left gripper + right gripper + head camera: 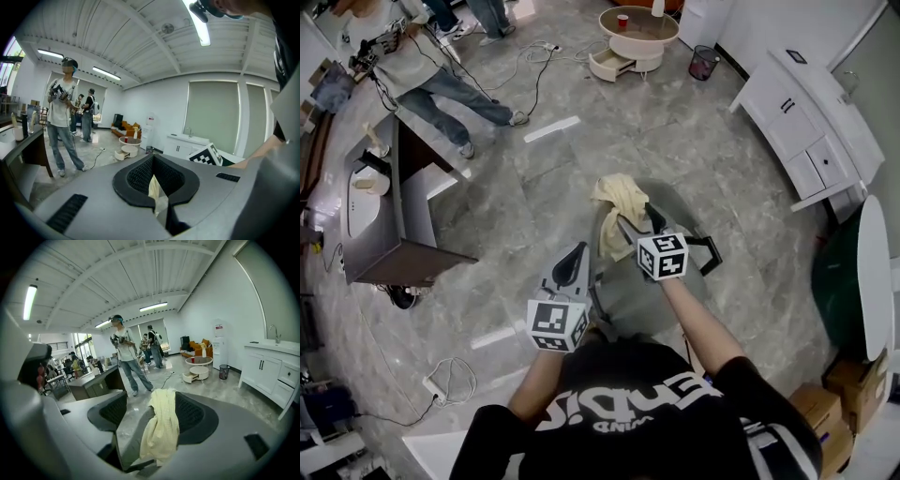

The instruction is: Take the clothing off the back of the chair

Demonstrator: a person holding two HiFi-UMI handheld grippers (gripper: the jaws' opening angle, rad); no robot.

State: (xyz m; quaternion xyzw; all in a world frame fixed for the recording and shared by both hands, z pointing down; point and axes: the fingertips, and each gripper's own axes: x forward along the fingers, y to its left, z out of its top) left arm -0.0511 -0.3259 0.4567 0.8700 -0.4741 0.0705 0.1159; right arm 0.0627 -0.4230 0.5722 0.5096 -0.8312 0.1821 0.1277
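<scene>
- Left gripper: nearest to me, at the left edge of the chair. Its jaws are pressed almost together, leaving only a slit. In the left gripper view a strip of pale cloth shows through that slit; I cannot tell whether the pads touch it.
- Right gripper: just ahead of the left one, over the chair. Its jaws are spread wide. In the right gripper view the garment hangs in the gap between them, with neither pad pressing on it.
- Chair: grey, with a black armrest on its right side.
- Garment: pale yellow cloth draped over the top of the chair back. It is bunched at the crest, and one length hangs down the side that faces me.
- Floor: grey stone tiles, with cables trailing across them.
- Table: dark, well to the left of the chair, carrying white items.
- Person: stands beyond the table in a light top and jeans.
- Round coffee table: at the far end of the room, with a red cup on top and a wastebasket beside it.
- White cabinet: along the right wall.
</scene>
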